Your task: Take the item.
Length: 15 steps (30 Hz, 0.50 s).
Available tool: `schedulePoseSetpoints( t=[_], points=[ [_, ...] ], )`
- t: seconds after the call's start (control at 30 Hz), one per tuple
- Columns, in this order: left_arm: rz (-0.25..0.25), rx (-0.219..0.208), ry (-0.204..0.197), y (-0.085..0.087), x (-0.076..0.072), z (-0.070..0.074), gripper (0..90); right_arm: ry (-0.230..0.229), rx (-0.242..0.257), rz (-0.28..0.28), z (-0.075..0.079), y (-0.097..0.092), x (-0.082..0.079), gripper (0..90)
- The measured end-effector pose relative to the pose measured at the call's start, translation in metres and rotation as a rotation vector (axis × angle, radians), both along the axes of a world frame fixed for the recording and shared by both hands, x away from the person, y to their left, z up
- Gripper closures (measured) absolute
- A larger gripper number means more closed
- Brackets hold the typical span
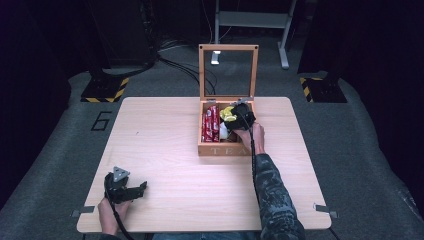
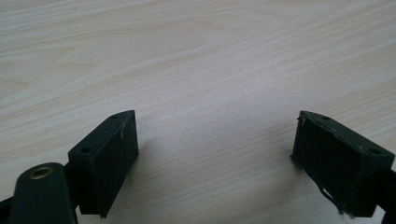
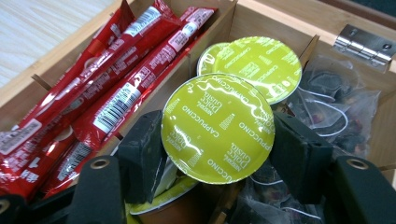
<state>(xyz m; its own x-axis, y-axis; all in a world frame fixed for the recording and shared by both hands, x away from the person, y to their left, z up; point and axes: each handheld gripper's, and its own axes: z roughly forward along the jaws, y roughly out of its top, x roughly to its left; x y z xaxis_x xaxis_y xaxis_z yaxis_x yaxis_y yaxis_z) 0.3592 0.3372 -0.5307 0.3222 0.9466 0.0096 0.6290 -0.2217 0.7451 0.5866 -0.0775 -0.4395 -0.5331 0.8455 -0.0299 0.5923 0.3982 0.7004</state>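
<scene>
Here, a round coffee capsule with a yellow-green foil lid (image 3: 218,127) is clamped between the jaws of the right gripper (image 1: 243,118), just above the middle compartment of the open wooden tea box (image 1: 208,150). More yellow-green capsules (image 3: 261,65) lie beneath it, red stick sachets (image 3: 116,88) fill the adjacent compartment, and clear tea bags (image 3: 336,98) the other. The box stands on the light wooden counter (image 1: 165,145). The left gripper (image 1: 131,191) rests near the front edge, jaws released.

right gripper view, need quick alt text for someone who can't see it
The right gripper grips a yellow-green cappuccino capsule between its two black jaws, inside a wooden tea box. More capsules sit behind it, red stick sachets fill the compartment to the left, and clear tea bags lie to the right.
</scene>
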Motion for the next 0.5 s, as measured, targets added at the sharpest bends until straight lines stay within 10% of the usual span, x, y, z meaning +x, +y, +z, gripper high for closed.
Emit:
schedulePoseSetpoints(
  t=[0.5],
  points=[
    [-0.003,0.002,0.004,0.000,0.000,0.000,13.7,-0.009,0.052,0.004,0.013,-0.010,-0.012,37.6]
  ],
)
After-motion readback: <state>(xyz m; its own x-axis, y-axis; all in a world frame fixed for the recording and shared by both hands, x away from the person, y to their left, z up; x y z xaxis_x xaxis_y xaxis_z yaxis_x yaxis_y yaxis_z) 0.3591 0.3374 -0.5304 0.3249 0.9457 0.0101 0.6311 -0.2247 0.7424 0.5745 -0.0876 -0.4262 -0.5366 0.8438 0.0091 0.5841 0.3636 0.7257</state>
